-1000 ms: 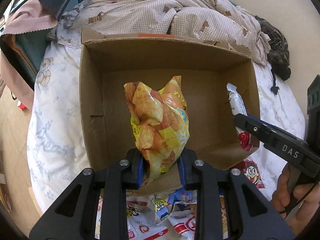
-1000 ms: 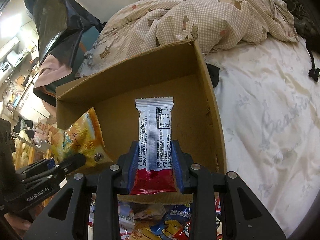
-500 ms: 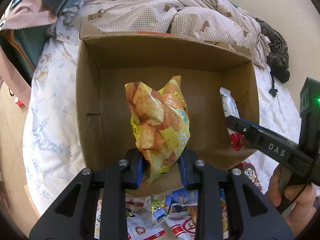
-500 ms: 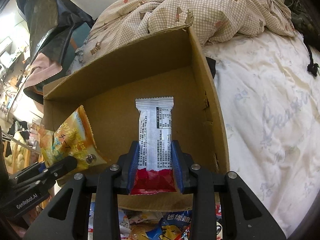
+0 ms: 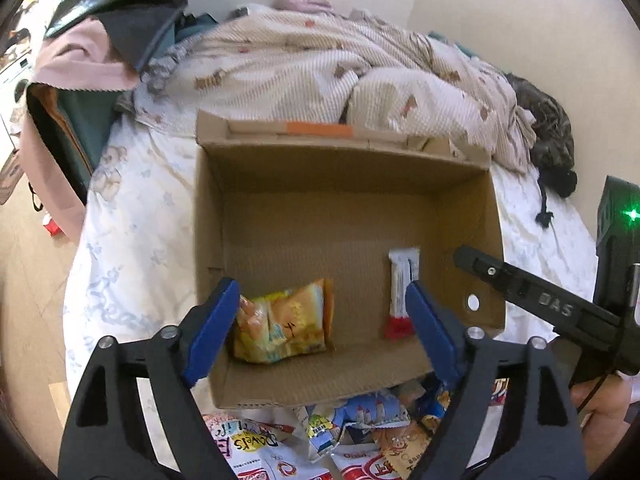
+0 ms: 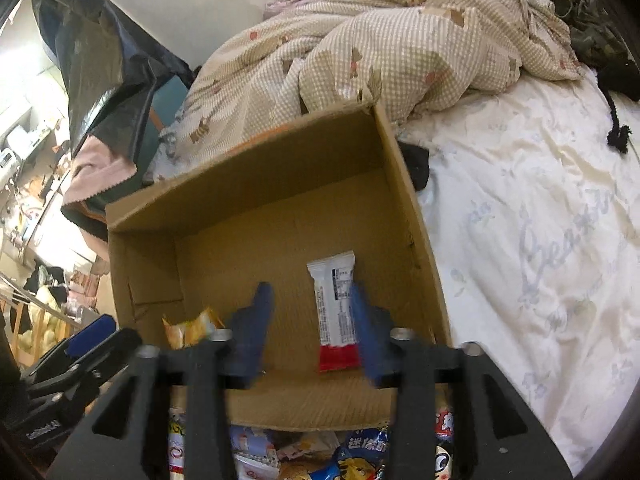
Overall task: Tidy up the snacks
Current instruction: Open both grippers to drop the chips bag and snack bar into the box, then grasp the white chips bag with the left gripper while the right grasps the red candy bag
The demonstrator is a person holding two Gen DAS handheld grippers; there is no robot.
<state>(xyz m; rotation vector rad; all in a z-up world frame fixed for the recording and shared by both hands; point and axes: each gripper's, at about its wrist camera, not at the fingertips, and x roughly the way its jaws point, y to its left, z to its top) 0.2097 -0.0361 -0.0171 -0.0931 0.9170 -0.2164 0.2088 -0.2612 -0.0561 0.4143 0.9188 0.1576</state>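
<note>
Our left hand-held gripper hangs over the near edge of the cardboard box with its blue pads spread wide and nothing between them; the yellow chip bag lies flat on the box floor in the near left corner, just beyond the left pad. Our right hand-held gripper is likewise parted and empty, blurred in its own view, and the white and red snack bar lies on the box floor near the right wall, lengthwise, its red end toward us. Both snacks look settled inside, well apart from each other, so we judge the drop finished and the step in hand to be backing out for the next items. To do that well we should lift both hand-held grippers straight up and back before swinging down, so that no pad catches the near wall of the box or drags a wrapper with it. The loose pile of snack packets lies on the bed just in front of the box. We would pick one packet per hand-held gripper from the top of the pile, pinching a flat sealed edge, and keep the far half of the box for them.
</note>
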